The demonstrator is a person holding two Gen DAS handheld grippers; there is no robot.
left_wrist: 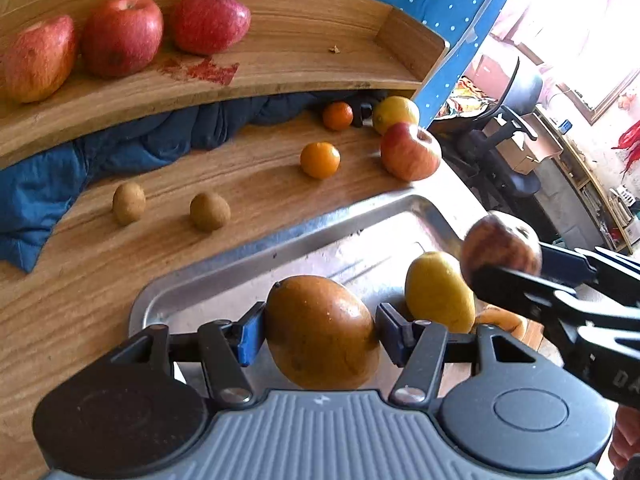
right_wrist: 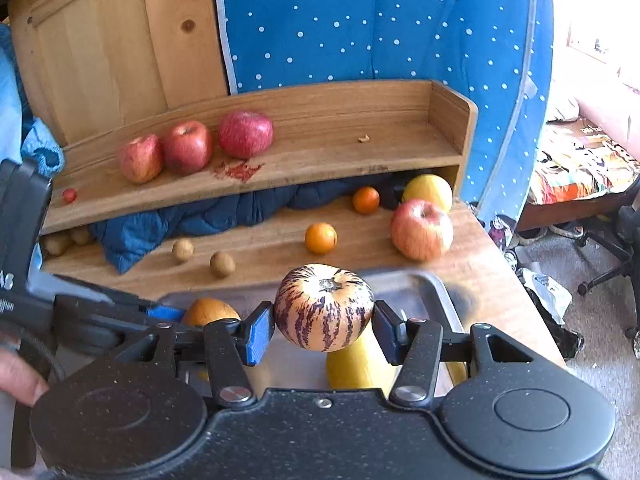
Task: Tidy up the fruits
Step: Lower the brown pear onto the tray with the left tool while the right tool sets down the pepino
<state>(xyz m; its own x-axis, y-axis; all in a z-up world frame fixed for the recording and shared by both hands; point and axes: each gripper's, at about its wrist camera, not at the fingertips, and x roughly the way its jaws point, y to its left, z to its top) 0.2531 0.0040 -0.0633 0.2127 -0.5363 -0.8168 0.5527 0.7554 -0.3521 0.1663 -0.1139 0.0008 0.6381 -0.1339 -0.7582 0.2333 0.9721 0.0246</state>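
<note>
On the wooden table [right_wrist: 472, 280] a metal tray [left_wrist: 248, 252] lies in front of a shelf [right_wrist: 320, 152] where three red apples [right_wrist: 186, 152] stand in a row, probably one kind grouped together. Above the tray, the left gripper [left_wrist: 320, 332] is clamped on a mango [left_wrist: 320, 332], and the right gripper [right_wrist: 324, 328] is clamped on a striped fruit [right_wrist: 324, 306]; both seem lifted for sorting. Loose oranges [right_wrist: 320, 238] and kiwis [right_wrist: 222, 264] wait near a blue cloth [right_wrist: 160, 224]. Behind hangs a dotted blue curtain [right_wrist: 380, 20].
</note>
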